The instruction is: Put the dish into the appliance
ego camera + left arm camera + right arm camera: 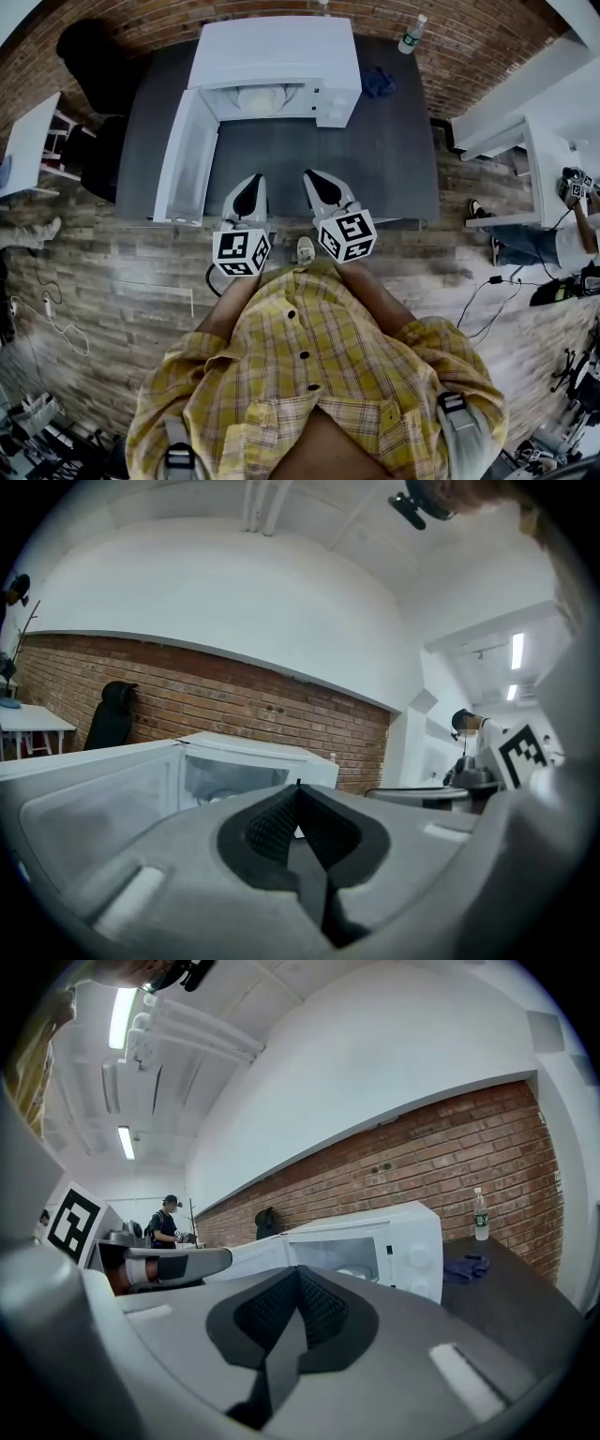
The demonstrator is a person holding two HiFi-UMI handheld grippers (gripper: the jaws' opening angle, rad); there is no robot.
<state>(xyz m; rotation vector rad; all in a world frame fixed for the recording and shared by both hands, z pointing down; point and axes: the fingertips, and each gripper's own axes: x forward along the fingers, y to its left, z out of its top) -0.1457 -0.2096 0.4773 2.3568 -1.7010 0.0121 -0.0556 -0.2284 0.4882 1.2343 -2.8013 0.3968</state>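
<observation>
A white microwave (281,56) stands at the back of the dark table (394,159) with its door (186,155) swung open to the left. A white dish (265,98) rests inside its cavity, also visible as a pale dish (361,1274) in the right gripper view and a dish (220,797) in the left gripper view. My left gripper (249,187) and right gripper (317,180) hover side by side over the table's near edge, well short of the microwave. Both are shut and hold nothing; the left gripper (298,789) and right gripper (300,1276) show their jaws meeting.
A blue cloth (378,82) lies right of the microwave, and a plastic bottle (412,34) stands at the back right corner. White desks flank the table, one white desk (28,141) left and another desk (544,159) right. A person (167,1224) stands far off. Brick wall behind.
</observation>
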